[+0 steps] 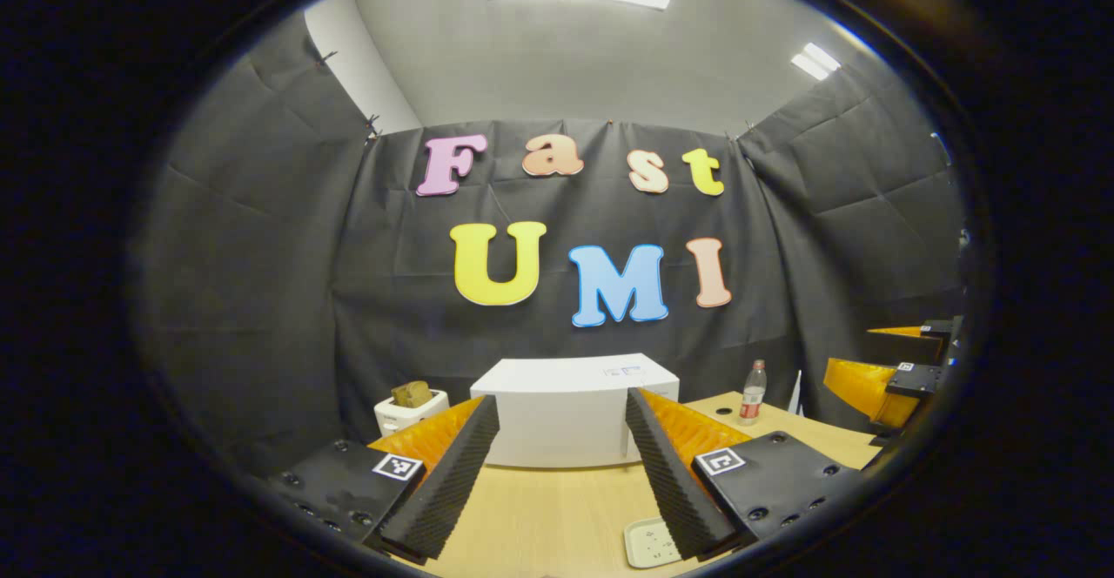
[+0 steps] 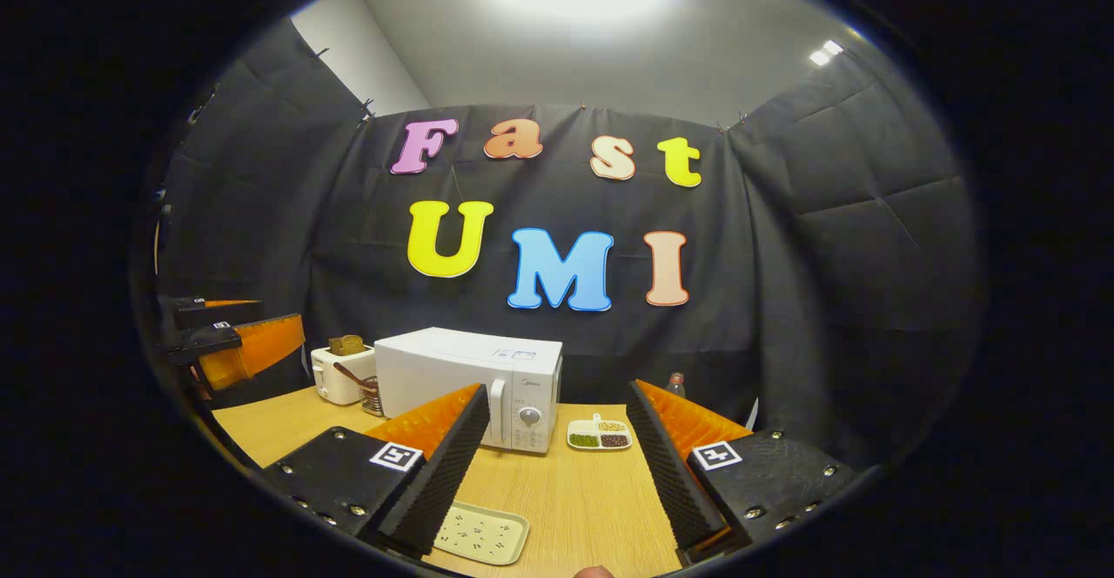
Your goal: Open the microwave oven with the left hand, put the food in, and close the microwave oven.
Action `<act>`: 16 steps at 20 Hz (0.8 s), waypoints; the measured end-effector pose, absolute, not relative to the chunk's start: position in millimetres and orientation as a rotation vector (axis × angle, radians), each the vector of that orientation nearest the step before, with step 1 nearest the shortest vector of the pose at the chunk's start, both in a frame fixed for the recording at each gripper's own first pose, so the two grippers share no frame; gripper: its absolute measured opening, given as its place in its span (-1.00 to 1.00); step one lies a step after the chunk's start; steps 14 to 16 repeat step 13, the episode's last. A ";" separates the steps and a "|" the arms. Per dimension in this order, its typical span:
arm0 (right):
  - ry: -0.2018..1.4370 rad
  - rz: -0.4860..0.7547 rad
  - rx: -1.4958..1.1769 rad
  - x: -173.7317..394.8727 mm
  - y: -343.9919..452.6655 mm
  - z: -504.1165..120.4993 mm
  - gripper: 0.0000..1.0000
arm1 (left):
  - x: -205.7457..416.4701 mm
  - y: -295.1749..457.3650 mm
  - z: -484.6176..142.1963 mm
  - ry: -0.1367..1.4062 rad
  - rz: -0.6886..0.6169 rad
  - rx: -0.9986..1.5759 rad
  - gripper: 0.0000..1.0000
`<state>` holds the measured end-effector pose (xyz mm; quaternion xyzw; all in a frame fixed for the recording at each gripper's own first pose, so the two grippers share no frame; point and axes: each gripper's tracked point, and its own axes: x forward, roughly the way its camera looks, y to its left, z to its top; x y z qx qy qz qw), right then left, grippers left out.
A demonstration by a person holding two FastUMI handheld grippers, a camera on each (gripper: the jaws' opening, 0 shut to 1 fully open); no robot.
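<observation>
Microwave oven [image 2: 474,386], door shut, stood at twelve o'clock on the worktop [image 2: 566,491], a toaster [image 2: 338,373] at its nine o'clock and a sectioned food dish [image 2: 599,434] at its three o'clock. Left tongs [image 1: 561,465] and right tongs [image 2: 557,465] were spread wide, gripping nothing.

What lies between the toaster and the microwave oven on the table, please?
In the right gripper view, a small container holding a brown utensil stands between the toaster and the microwave oven, just in front of the gap.
</observation>
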<state>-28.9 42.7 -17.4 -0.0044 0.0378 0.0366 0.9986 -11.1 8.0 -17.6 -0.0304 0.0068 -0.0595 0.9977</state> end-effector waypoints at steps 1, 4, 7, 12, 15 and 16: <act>0.072 0.077 -0.016 -29.2 44.0 -16.5 0.94 | -10.3 12.5 -20.0 0.021 -0.109 -0.066 0.97; 0.055 0.081 -0.011 -29.2 44.6 -9.4 0.94 | -7.2 20.1 -21.8 0.027 -0.085 -0.066 0.97; 0.046 0.087 -0.011 -26.3 45.4 -5.9 0.94 | -4.7 26.6 -13.5 0.006 -0.072 -0.044 0.99; 0.029 0.081 -0.021 -17.6 44.0 7.2 0.94 | -4.1 29.5 -3.5 -0.020 -0.078 -0.053 0.96; 0.021 0.076 -0.028 -15.5 42.3 9.0 0.94 | -4.2 32.1 -1.6 -0.026 -0.077 -0.049 0.96; 0.021 0.076 -0.028 -15.5 42.3 9.0 0.94 | -4.2 32.1 -1.6 -0.026 -0.077 -0.049 0.96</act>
